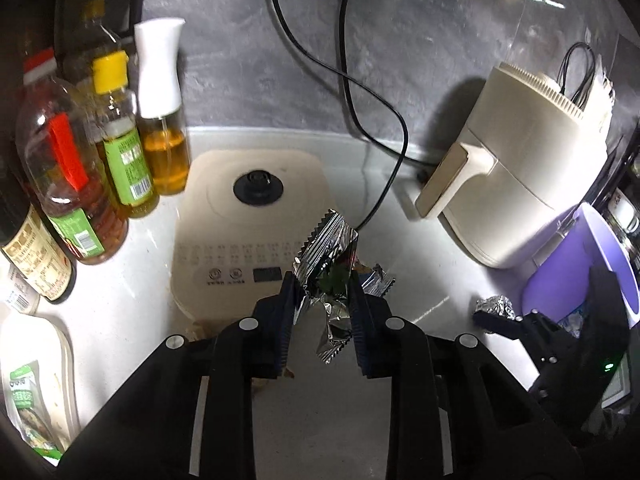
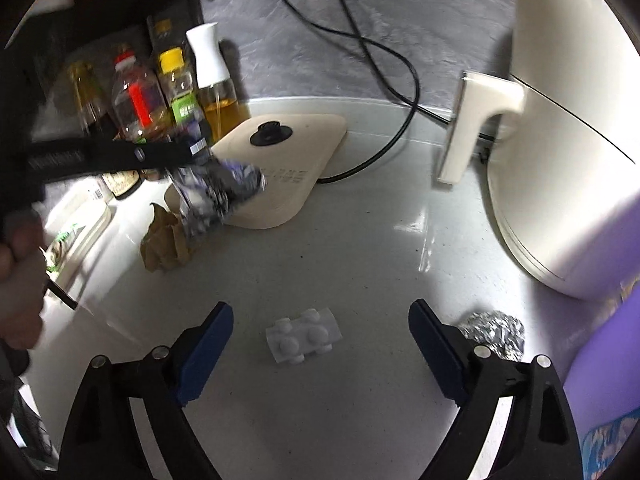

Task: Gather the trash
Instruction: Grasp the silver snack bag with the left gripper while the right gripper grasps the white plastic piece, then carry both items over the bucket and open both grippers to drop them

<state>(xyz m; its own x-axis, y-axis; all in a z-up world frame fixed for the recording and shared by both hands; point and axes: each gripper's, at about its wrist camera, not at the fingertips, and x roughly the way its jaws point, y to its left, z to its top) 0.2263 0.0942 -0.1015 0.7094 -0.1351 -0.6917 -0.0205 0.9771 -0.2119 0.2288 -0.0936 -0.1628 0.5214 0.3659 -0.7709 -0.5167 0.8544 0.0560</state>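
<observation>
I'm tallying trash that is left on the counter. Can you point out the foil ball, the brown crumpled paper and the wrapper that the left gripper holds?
foil ball (image 2: pixel 494 330), right wrist view, centre of the crumpled ball.
brown crumpled paper (image 2: pixel 164 244), right wrist view, middle of the wad.
wrapper (image 1: pixel 326 248), left wrist view, silver upper panel above the fingers.

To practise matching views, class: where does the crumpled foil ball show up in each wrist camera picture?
Left wrist view: crumpled foil ball at lower right, on the counter beside the purple bin.
Right wrist view: lower right, just past the right gripper, whose jaws are open.
Shared landmark: the cream air fryer.
</observation>
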